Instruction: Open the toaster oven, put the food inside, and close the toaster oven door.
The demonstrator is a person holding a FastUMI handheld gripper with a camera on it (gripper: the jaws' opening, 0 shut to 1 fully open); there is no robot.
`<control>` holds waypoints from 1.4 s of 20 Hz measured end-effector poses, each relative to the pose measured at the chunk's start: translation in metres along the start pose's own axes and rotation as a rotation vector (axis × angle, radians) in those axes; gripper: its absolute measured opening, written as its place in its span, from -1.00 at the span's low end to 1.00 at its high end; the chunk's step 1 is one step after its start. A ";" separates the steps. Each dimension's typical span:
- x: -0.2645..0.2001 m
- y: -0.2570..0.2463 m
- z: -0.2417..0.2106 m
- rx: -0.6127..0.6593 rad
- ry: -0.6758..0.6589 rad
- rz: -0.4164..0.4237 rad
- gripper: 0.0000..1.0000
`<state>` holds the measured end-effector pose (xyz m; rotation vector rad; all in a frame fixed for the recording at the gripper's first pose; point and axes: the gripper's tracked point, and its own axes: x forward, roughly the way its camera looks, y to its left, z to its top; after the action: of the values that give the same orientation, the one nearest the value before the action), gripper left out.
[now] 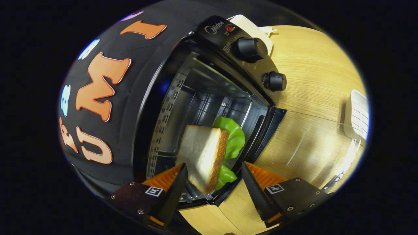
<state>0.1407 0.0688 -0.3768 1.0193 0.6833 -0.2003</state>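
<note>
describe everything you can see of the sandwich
The sandwich is a triangular piece: pale bread with a toasted brown crust edge and green lettuce sticking out behind it. It looks like a plastic food model. It stands tilted on edge between the fingers of the gripper, at the mouth of the open toaster oven. The fingers stand apart beside it; whether either touches it cannot be told.

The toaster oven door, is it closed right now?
No, the toaster oven door hangs open, and the sandwich sits in the cavity just ahead of the open claw.
</note>
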 end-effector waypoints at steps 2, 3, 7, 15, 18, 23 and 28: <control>-0.012 0.003 -0.006 -0.009 0.005 0.021 0.97; -0.019 0.004 -0.012 -0.019 0.013 0.027 0.97; -0.061 -0.002 -0.044 -0.112 0.052 0.048 0.97; -0.141 -0.045 -0.065 -0.461 0.114 0.019 0.97; -0.157 -0.075 -0.060 -0.649 0.103 -0.037 0.97; -0.170 -0.115 -0.056 -0.901 0.109 -0.141 0.97; -0.168 -0.140 -0.060 -1.155 0.150 -0.223 0.98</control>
<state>-0.0797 0.0198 -0.3955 -0.1524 0.8771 0.0923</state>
